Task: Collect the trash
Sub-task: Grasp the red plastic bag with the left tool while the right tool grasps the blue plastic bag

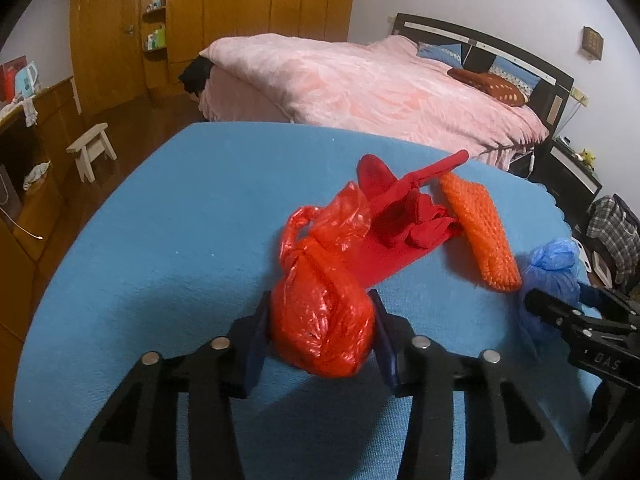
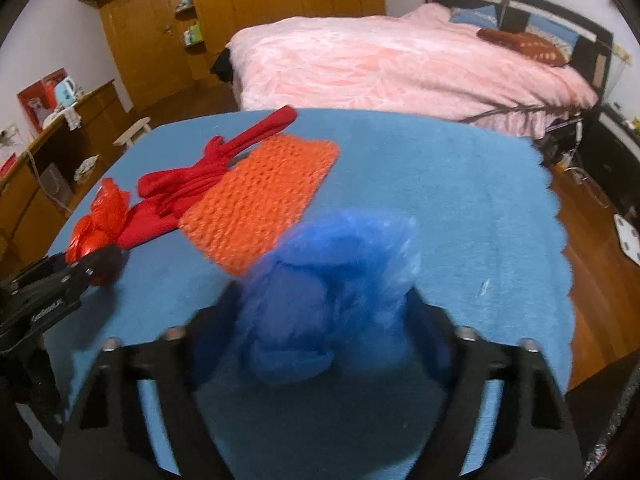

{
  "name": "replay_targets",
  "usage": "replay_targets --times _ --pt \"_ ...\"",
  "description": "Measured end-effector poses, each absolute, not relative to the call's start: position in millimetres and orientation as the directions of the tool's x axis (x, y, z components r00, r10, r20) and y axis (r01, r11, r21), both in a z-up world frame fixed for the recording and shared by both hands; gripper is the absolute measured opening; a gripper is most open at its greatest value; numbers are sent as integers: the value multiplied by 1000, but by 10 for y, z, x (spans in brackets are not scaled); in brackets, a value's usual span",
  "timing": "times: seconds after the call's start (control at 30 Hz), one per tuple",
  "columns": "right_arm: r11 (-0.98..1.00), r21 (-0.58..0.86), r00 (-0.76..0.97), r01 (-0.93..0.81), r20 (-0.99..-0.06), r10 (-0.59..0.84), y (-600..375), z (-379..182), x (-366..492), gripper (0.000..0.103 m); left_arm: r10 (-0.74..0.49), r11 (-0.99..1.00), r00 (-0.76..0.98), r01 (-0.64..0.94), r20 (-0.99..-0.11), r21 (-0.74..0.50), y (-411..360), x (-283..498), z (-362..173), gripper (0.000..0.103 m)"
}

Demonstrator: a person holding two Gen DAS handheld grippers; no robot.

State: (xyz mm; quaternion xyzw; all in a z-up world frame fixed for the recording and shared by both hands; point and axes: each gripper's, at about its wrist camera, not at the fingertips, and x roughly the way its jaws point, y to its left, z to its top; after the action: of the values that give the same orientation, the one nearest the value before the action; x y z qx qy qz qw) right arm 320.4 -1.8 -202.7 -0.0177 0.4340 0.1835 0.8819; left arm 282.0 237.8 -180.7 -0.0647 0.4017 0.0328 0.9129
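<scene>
A knotted red plastic trash bag [image 1: 322,320] sits between the jaws of my left gripper [image 1: 320,312], which is shut on it over the blue table cloth [image 1: 180,220]. It shows in the right wrist view [image 2: 96,228] too. My right gripper [image 2: 324,300] is shut on a knotted blue plastic trash bag [image 2: 320,300]; the same bag shows at the right in the left wrist view [image 1: 552,276]. Both bags are at or just above the cloth.
A red cloth [image 1: 404,208] and an orange knitted piece [image 1: 480,232] lie on the table behind the bags. A pink bed [image 1: 380,92] stands beyond the table, wooden wardrobes [image 1: 240,4] behind, a small stool [image 1: 90,148] at left, wooden floor [image 2: 600,280] at right.
</scene>
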Motion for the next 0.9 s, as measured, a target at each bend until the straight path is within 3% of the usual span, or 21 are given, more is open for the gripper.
replay_targets --times 0.07,0.23,0.9 --pt "926 144 551 -349 -768 327 -6 -2017 3173 54 16 990 689 -112 -725 -85 2359 2787 -1772 44" --pt "923 168 546 -345 -764 344 -15 -1998 3128 46 31 991 709 -113 -705 -70 2315 2709 -1678 43" --pt "927 176 627 -331 -693 355 -318 -1519 2709 44 32 993 775 -99 -631 -71 1952 2310 -1244 42"
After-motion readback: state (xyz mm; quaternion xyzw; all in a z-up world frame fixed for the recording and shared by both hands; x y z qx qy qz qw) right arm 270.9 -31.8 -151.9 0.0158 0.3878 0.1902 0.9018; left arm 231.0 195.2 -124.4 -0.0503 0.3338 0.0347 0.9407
